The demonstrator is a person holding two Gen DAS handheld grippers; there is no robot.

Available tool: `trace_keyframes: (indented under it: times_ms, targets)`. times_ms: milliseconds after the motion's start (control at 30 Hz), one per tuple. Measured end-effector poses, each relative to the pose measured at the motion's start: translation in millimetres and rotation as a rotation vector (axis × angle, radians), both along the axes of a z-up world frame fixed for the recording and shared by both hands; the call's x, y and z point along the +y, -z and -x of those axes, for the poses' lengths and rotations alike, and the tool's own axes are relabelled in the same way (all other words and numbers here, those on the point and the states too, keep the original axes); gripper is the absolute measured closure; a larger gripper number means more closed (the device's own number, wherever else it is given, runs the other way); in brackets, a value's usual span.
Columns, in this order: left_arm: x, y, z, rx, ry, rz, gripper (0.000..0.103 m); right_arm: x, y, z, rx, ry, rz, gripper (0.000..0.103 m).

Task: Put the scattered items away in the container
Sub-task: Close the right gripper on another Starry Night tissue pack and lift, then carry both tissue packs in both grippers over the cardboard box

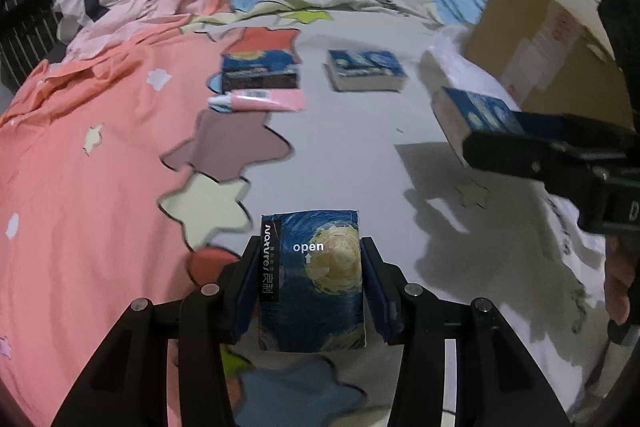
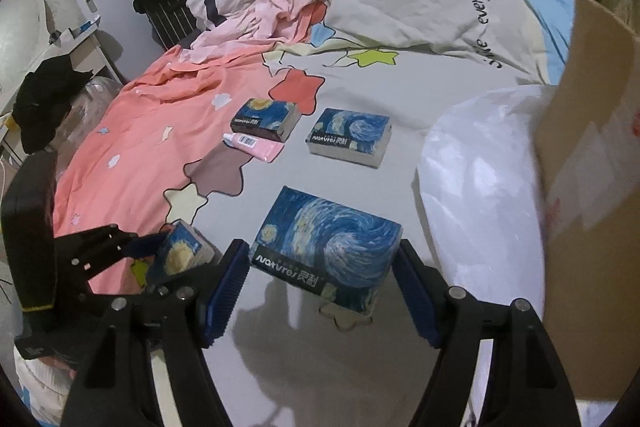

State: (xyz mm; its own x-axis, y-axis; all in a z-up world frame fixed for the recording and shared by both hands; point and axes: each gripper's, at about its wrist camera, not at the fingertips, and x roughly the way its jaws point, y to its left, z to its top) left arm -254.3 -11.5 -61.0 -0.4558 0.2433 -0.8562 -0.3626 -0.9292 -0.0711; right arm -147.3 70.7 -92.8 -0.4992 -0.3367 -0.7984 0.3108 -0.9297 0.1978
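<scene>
Four tissue packs: one in left fingers, one in right fingers, two on bed.

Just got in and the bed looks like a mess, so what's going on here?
A person is tidying with a gripper in each hand. The left gripper is shut on a small tissue pack, and the right gripper is shut on a larger tissue pack, both lifted above the bed sheet. Two more tissue packs and a pink tube lie on the sheet. A cardboard box stands to the right.
</scene>
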Motion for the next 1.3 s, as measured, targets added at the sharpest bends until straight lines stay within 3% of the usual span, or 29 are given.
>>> trace_keyframes:
  times_ms: [300,767,1300]
  targets:
    - [7,-25,-44,0.056,0.026,-0.013,0.055,5,-24,-42,0.047,-0.014,0.003,0.034]
    - [19,-89,-101,0.176,0.044,-0.017,0.055,22,-77,-101,0.169,-0.012,-0.001,0.034]
    - [73,-141,-144,0.272,0.101,-0.007,0.055,72,-119,-148,0.268,0.031,0.031,0.034]
